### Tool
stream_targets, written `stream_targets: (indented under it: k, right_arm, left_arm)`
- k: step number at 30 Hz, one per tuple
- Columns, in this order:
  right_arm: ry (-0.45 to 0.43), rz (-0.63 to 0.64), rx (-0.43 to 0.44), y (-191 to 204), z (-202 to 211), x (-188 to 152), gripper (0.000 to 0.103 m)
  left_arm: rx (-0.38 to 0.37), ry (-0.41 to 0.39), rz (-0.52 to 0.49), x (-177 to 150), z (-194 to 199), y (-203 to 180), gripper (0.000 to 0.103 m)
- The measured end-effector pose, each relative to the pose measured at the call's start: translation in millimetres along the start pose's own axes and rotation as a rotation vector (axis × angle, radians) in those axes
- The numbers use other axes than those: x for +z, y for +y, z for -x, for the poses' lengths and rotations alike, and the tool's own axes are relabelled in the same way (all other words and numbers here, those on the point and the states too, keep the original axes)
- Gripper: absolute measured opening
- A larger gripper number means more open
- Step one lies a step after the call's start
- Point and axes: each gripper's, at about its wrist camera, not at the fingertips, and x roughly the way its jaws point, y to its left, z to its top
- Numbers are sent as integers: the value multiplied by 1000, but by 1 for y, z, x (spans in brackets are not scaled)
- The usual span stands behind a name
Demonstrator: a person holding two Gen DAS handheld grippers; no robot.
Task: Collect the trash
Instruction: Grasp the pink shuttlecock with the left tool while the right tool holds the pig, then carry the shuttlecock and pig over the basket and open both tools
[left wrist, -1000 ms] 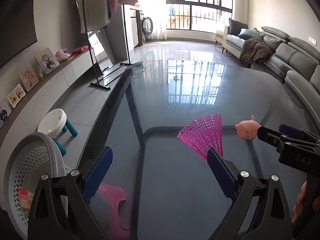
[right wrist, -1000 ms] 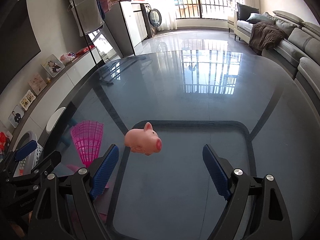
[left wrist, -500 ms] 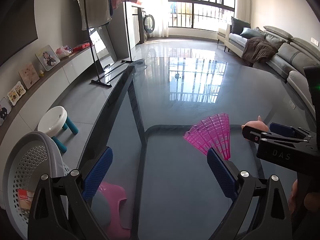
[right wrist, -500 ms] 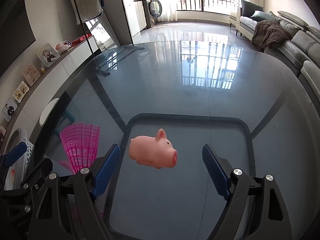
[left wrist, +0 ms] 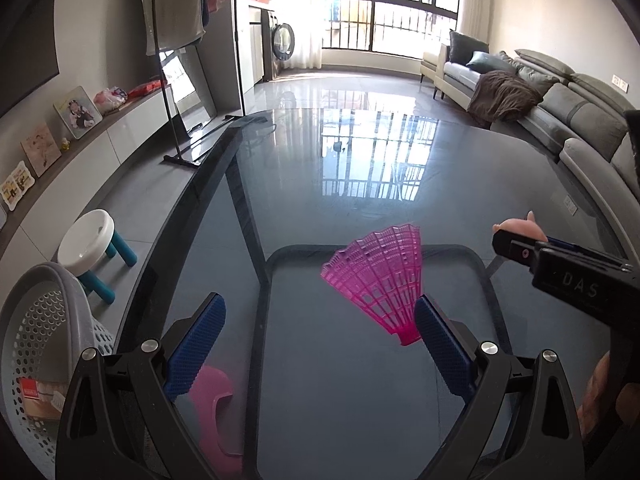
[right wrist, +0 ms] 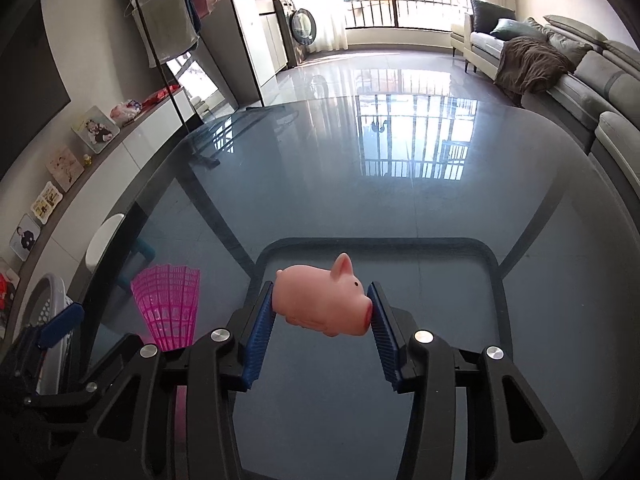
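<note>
The right gripper is closing in, blue pads now pressed against both ends of the toy pig, one at its rump and one at its snout. The pig is small, smooth and soft pink, with pointed ears, a black dot for an eye and a darker pink snout, lying sideways between the jaws just over the glass table. A second ago those jaws stood wide with the pig sitting loose on the glass ahead of them; half a second ago they straddled it, and now they pinch it. Out to the side, the left gripper hangs over the near part of the table with its jaws spread and nothing between them, much as before. Just beyond its right finger lies the pink plastic fan, ribbed like a net, flat on the glass, its narrow end toward the camera. From that view the pig's top peeks over the right gripper's black frame. Down past the table's left edge stands a grey perforated basket, with a white stool behind it.
</note>
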Motion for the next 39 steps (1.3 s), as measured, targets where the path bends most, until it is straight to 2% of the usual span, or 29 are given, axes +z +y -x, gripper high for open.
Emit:
stream_targets:
  k: [6, 11, 13, 18, 22, 26, 30, 39]
  right_arm:
    - [-14, -74, 5, -28, 14, 1, 45]
    - [-15, -72, 6, -36, 19, -1, 45]
    - [-19, -70, 13, -36, 21, -1, 45]
    - [-24, -55, 10, -34, 24, -1, 45]
    - [-31, -42, 13, -29, 28, -1, 45]
    - [-41, -22, 18, -20, 35, -3, 45]
    - [-63, -9, 24, -6, 49, -6, 45]
    - [-90, -2, 21, 40, 92, -38, 45]
  left_arm:
    - [-21, 31, 7, 2, -15, -18, 93]
    - [-12, 51, 2, 7, -25, -28, 92]
    - [-21, 72, -1, 9, -30, -30, 84]
    - [-51, 109, 9, 8, -38, -27, 49]
    - [-67, 92, 16, 6, -30, -26, 41]
    - [-66, 60, 4, 5, -11, -22, 41]
    - [-60, 1, 6, 4, 26, -7, 41]
    - [8, -87, 11, -13, 111, 69, 41]
